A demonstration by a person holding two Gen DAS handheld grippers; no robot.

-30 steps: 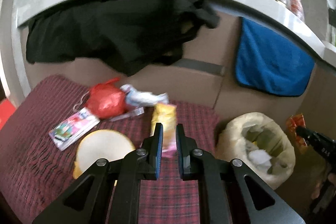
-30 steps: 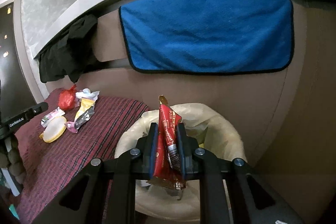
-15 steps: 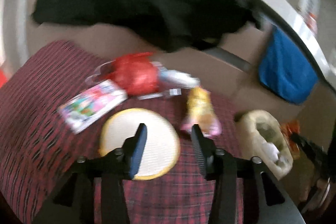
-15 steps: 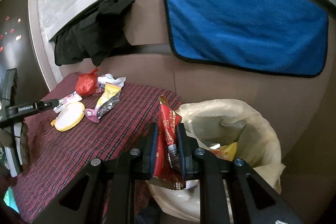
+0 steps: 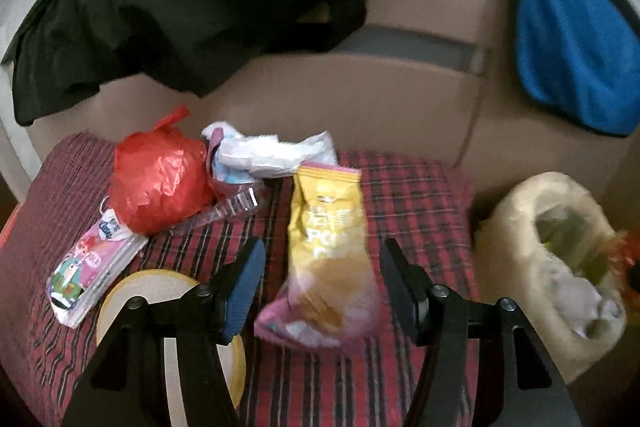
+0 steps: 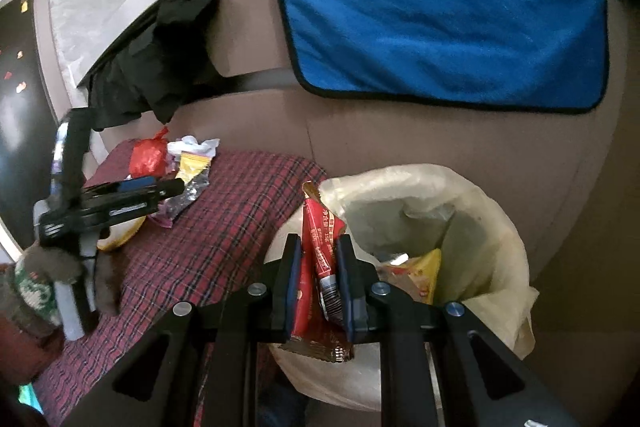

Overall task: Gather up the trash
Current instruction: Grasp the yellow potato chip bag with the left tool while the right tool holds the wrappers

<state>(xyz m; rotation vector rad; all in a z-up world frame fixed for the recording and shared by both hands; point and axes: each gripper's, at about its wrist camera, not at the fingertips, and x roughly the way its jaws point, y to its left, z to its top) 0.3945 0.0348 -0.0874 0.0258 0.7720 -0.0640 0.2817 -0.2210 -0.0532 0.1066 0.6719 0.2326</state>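
Observation:
A yellow and pink snack bag (image 5: 326,247) lies on the red plaid cloth (image 5: 416,195). My left gripper (image 5: 320,269) hangs just over it, its jaws opening, one on either side of the bag and clear of it. My right gripper (image 6: 318,263) is shut on a red snack wrapper (image 6: 320,235) at the near left rim of the bin lined with a cream bag (image 6: 472,211). Further back on the cloth lie a red plastic bag (image 5: 158,179), crumpled white wrappers (image 5: 268,151) and a pink tissue pack (image 5: 92,273). A round yellow-rimmed lid (image 5: 160,291) sits under the left finger.
The cream-lined bin (image 5: 556,267) stands off the cloth's right edge and holds wrappers. A black garment (image 5: 200,7) and a blue towel (image 6: 444,27) hang over the brown sofa back. A gloved hand (image 6: 44,279) holds the left gripper (image 6: 120,199) at the cloth's left.
My left gripper went from shut to wide open and moved forward and down over the yellow snack bag. The right gripper drifted slightly with the red wrapper still held at the bin.

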